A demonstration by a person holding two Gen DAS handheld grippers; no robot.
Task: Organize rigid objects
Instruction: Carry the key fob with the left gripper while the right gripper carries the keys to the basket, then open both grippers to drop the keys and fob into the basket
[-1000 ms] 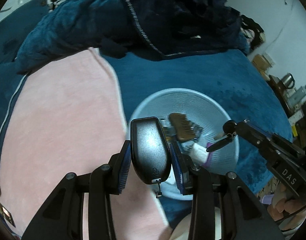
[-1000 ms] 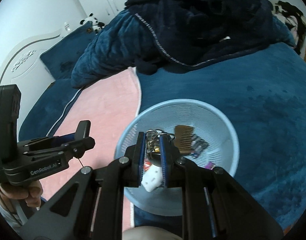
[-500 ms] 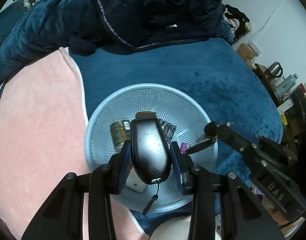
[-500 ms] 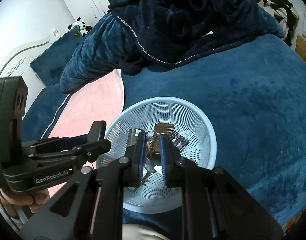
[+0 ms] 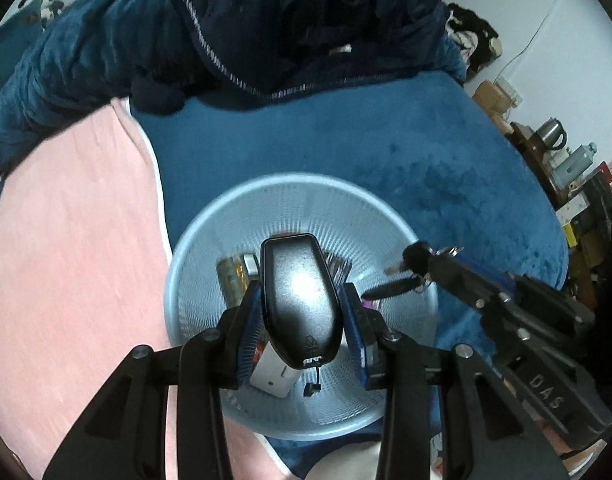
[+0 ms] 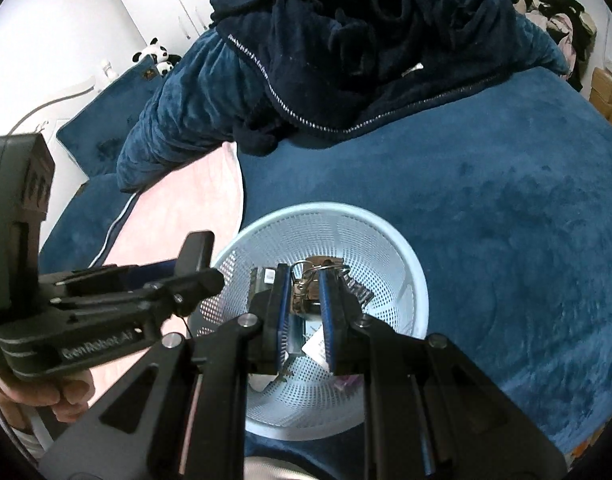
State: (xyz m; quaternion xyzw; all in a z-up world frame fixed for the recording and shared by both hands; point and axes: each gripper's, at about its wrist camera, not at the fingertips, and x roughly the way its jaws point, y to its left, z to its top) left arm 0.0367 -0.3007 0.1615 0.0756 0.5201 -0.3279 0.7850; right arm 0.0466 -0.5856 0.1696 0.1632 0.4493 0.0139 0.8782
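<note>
Fingers [image 6: 277,312] hide most of the keys [image 6: 312,280] over the basket [image 6: 406,264].

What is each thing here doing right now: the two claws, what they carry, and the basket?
Left claw: shut on the black key fob, above the basket.
Black key fob: gripped by its sides, cord dangling below.
Right claw: shut on the bunch of keys, above the basket.
Bunch of keys: pinched between the pads, ring sticking out.
Light blue basket: upright on the blue bedspread, several small items already inside.
</note>
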